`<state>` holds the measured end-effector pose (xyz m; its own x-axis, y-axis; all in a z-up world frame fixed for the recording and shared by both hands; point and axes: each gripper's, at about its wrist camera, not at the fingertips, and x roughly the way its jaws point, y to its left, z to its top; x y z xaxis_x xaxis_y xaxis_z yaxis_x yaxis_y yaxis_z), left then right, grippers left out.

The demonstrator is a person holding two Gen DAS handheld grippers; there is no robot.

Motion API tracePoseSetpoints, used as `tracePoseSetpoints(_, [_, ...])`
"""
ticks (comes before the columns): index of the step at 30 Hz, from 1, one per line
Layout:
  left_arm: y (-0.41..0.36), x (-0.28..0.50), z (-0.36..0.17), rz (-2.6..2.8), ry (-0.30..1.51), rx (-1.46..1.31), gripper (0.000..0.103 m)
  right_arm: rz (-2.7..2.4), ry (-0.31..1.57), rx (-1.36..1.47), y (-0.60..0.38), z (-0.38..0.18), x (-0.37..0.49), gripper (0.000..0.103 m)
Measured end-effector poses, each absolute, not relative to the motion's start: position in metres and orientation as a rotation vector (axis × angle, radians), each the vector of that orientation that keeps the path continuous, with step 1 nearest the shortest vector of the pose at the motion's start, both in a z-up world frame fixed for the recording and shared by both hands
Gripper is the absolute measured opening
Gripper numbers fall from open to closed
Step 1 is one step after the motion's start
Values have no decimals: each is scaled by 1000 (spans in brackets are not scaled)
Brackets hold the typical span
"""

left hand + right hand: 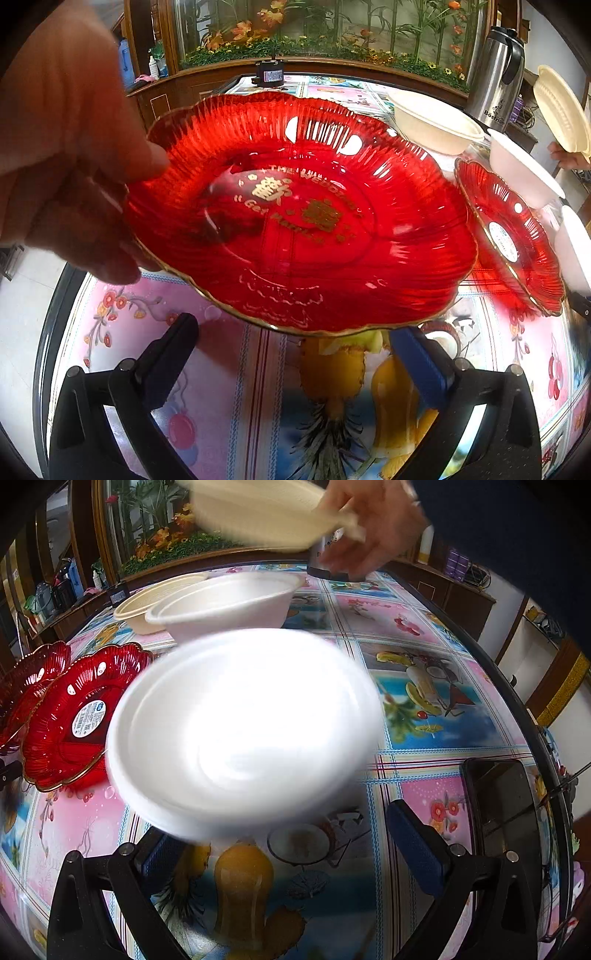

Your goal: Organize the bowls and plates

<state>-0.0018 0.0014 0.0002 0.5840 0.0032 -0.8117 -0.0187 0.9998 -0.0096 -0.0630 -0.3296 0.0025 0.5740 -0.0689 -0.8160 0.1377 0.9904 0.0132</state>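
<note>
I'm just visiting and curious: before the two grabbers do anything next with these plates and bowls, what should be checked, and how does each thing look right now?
1. Left gripper open and holding nothing: ok.
2. Right gripper open and holding nothing: ok.
3. Big red plate free to grab: not ok, a bare hand holds its rim above the table.
4. White bowl at rest in front of the right gripper: cannot tell, it is blurred.
5. Space over the table clear: not ok, another hand holds a cream bowl there.
6. Second red plate lying flat on the table: ok.
</note>
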Motion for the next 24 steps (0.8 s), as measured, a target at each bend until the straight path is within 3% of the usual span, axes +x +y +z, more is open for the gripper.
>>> tracePoseSetpoints(24, [2,-2,0,13,947,-18,103,-121,952,78,-329,3,-65,102])
